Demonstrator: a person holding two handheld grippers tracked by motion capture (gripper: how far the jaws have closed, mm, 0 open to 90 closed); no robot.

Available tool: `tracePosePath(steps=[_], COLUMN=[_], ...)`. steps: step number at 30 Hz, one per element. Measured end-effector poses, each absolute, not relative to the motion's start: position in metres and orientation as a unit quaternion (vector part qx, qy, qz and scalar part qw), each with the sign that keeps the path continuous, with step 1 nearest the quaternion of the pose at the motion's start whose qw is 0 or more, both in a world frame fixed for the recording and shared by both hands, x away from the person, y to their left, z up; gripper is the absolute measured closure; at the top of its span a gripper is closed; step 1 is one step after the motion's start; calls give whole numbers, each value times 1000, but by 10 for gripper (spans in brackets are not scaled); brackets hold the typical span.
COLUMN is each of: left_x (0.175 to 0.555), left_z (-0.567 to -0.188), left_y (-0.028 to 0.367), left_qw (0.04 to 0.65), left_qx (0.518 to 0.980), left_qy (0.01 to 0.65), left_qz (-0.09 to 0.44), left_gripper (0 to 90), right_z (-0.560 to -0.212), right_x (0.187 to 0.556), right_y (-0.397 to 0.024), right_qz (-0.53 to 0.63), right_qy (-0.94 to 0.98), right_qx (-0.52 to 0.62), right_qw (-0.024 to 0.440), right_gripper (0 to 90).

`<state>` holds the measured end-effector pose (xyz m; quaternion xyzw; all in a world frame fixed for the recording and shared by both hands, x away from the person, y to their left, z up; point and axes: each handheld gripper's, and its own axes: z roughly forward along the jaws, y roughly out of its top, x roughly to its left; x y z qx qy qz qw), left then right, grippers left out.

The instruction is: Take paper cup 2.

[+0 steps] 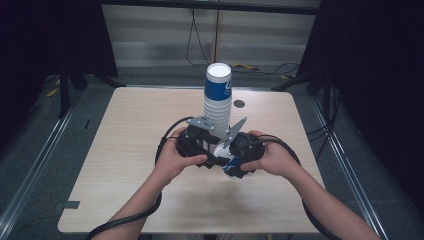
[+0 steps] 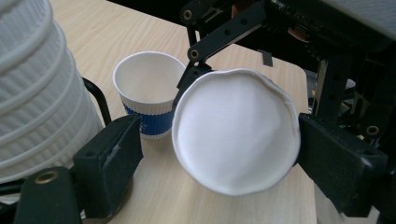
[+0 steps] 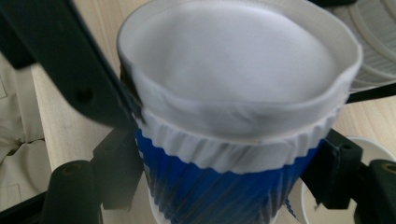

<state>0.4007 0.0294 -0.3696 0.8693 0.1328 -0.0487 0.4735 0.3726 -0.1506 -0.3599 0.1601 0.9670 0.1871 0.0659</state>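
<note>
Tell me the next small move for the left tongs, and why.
Probably close the left tongs on the white base of the blue ribbed paper cup. That base already sits between their jaws, with a gap on one side. The right tongs clamp the cup's blue body, so a second grip looks ready.

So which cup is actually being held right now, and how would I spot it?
Start at the tall cup stack in the middle of the table. Just in front of its base, the right gripper clamps one blue-and-white cup. Unlike the upright cup standing alone nearby, it is tipped over, bottom showing.
</note>
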Motion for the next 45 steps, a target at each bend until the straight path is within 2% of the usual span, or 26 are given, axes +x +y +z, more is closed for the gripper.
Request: tracePosePath(steps=[4,6,19,23,45], left_x=[402,401,401,401,404], left_z=[-372,-373,-371,-369,-363], left_y=[28,28,32,35,54], left_qw=[476,482,478,478,482], left_qx=[868,866,868,868,863], left_qy=[129,119,118,121,140], left_qz=[-58,-65,-63,-56,-54], left_gripper=[190,279,284,285,284], right_z=[-359,-357,-360,-364,-378], right_x=[373,374,374,372,369], right_y=[-149,-147,-147,-149,-165], right_qz=[193,201,221,222,286], right_qy=[966,965,960,961,935], right_qx=[161,153,158,155,194], right_qw=[67,69,63,63,81], right_gripper=[236,235,210,133,101])
